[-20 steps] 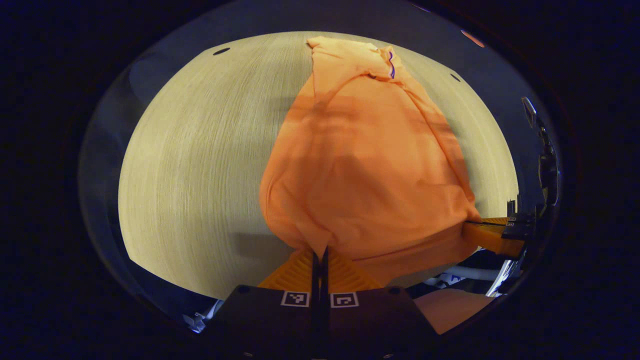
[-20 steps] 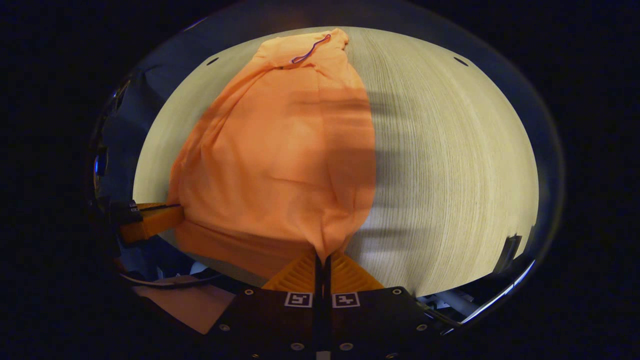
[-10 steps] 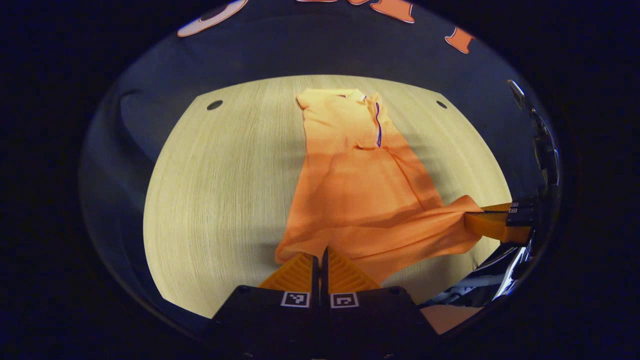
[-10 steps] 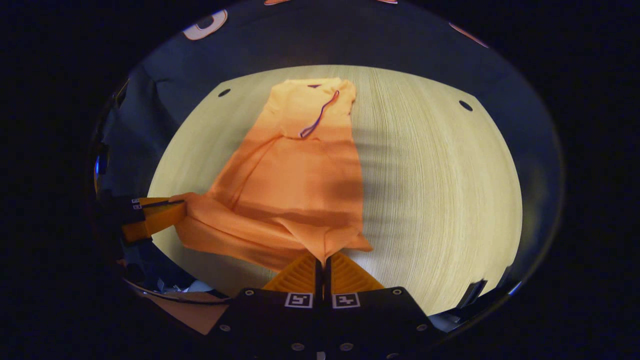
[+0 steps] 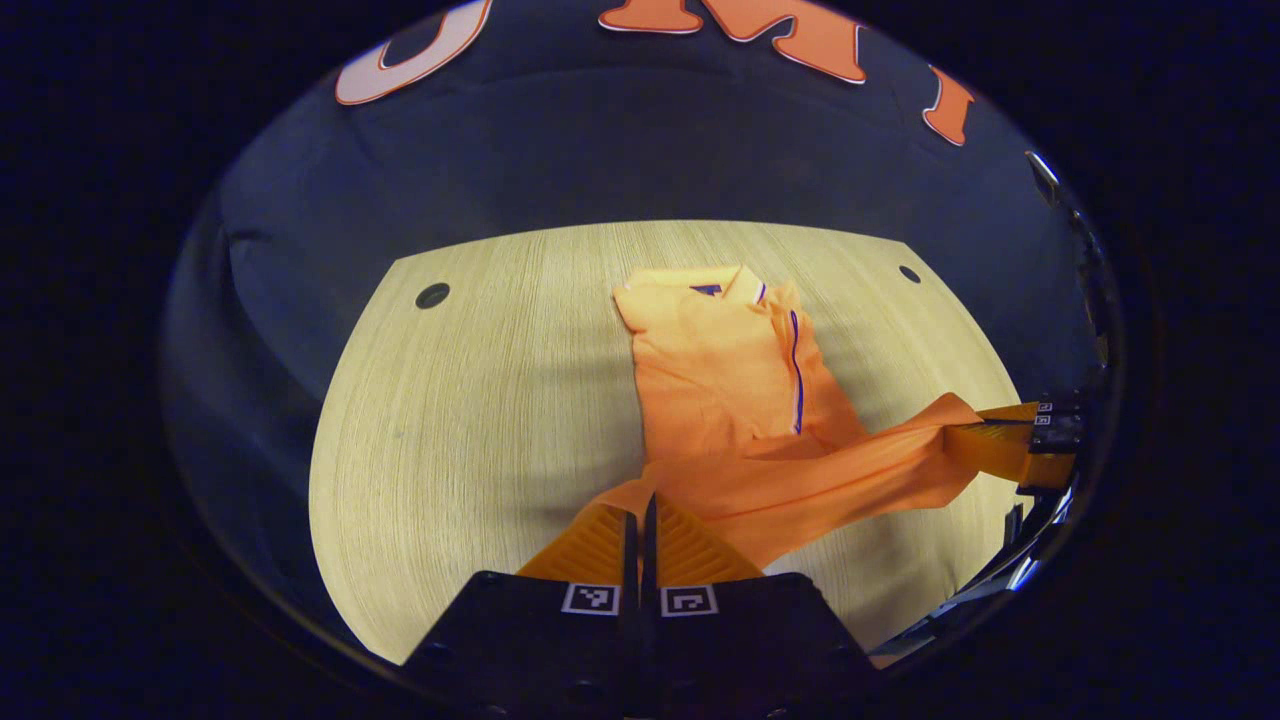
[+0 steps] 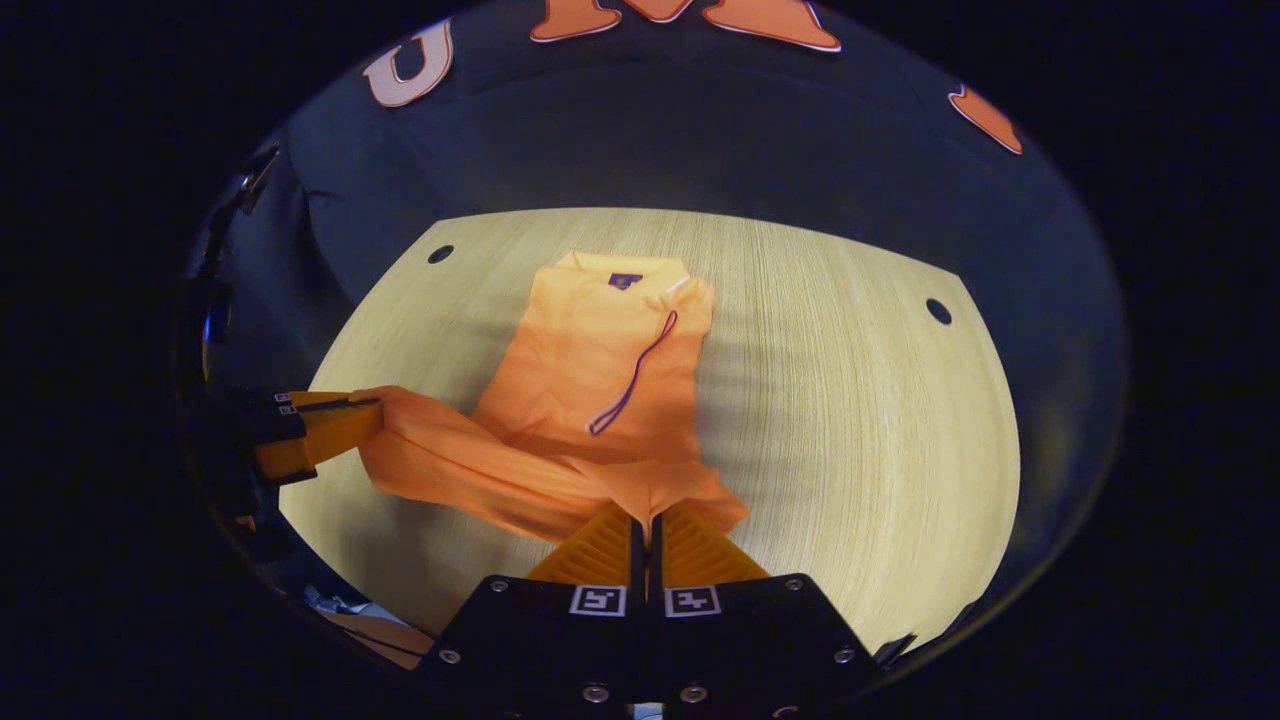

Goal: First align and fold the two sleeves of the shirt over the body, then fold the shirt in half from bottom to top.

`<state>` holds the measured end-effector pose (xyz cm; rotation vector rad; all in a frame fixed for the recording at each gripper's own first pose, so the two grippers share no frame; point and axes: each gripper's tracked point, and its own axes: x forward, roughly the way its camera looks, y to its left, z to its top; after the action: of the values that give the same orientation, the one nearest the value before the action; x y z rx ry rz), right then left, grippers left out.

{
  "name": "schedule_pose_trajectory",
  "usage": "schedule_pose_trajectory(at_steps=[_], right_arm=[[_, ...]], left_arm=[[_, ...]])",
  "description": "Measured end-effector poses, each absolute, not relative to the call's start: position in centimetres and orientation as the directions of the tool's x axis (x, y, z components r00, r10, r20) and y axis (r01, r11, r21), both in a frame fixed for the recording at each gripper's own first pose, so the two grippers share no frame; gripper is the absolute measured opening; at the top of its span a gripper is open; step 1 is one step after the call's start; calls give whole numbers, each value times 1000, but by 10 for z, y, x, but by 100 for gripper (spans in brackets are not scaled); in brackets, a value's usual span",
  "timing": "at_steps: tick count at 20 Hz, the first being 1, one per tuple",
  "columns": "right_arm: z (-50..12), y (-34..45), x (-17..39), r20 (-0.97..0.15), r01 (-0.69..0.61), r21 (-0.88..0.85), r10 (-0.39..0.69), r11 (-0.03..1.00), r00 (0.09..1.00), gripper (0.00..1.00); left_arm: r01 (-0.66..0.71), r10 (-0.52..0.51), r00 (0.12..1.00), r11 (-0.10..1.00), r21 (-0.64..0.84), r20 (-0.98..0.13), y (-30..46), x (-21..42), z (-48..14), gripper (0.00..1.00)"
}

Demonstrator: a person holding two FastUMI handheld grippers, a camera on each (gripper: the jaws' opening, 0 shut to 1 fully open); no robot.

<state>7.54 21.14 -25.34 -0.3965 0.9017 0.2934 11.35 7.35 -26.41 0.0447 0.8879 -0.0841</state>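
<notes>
An orange shirt (image 5: pixel 735 385) (image 6: pixel 590 370) lies on the pale wooden table (image 5: pixel 470 420) (image 6: pixel 860 400), collar at the far end, sleeves folded in. Its bottom hem is lifted and stretched between my two grippers. My left gripper (image 5: pixel 638 505) is shut on one hem corner at the bottom of the left gripper view; it also appears at the left edge (image 6: pixel 345 418) of the right gripper view. My right gripper (image 6: pixel 646 518) is shut on the other hem corner, and appears at the right edge (image 5: pixel 970 432) of the left gripper view.
The table has small dark round holes (image 5: pixel 432 295) (image 6: pixel 938 311) near its far corners. The dark booth wall (image 5: pixel 640 150) rises behind the table's far edge. Bare tabletop stretches left of the shirt in the left gripper view and right of it in the right gripper view.
Both grippers have carried the hem forward toward the collar and lower to the table; the hanging body now lies doubled, and more of the wall shows above.
</notes>
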Motion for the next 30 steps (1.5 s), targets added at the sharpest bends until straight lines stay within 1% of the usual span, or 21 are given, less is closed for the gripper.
schedule_pose_trajectory(at_steps=[5,12,16,18,22,23,24,25,26,27,28,29,30], right_arm=[[-237,225,143,-762,-395,-240,80,887,643,0],[-250,234,220,-738,-339,-229,65,913,672,0],[-276,236,254,-747,-328,-222,56,918,662,0],[-292,236,261,-761,-320,-208,52,924,647,0],[-307,242,271,-751,-352,-219,73,910,656,1],[-309,243,273,-749,-363,-222,80,905,658,2],[-313,244,276,-743,-368,-230,82,901,664,2],[-315,246,278,-742,-372,-227,88,900,665,4],[-320,246,276,-745,-370,-226,85,901,662,8],[-322,246,276,-748,-368,-224,83,902,659,24],[-323,244,277,-748,-361,-227,76,904,659,27],[-323,241,277,-747,-351,-230,67,907,662,48],[-323,239,278,-745,-339,-228,61,913,665,70]], left_arm=[[89,-54,682,996,10,-729,70,194,-244,1],[93,-48,690,995,23,-723,68,270,-259,1],[83,-17,679,995,54,-734,69,297,-284,1],[74,-1,673,995,66,-739,72,306,-295,1],[38,27,655,997,68,-755,80,311,-317,1],[33,25,648,998,62,-761,81,311,-325,4],[28,28,645,998,61,-764,82,310,-326,4],[25,25,647,998,53,-762,81,314,-332,7],[11,45,650,998,68,-759,84,316,-331,9],[-2,59,659,997,77,-750,90,317,-329,27],[-16,71,672,997,81,-738,95,319,-324,45],[-31,81,685,996,83,-724,97,329,-317,63],[-38,87,696,996,84,-713,99,326,-319,81]])
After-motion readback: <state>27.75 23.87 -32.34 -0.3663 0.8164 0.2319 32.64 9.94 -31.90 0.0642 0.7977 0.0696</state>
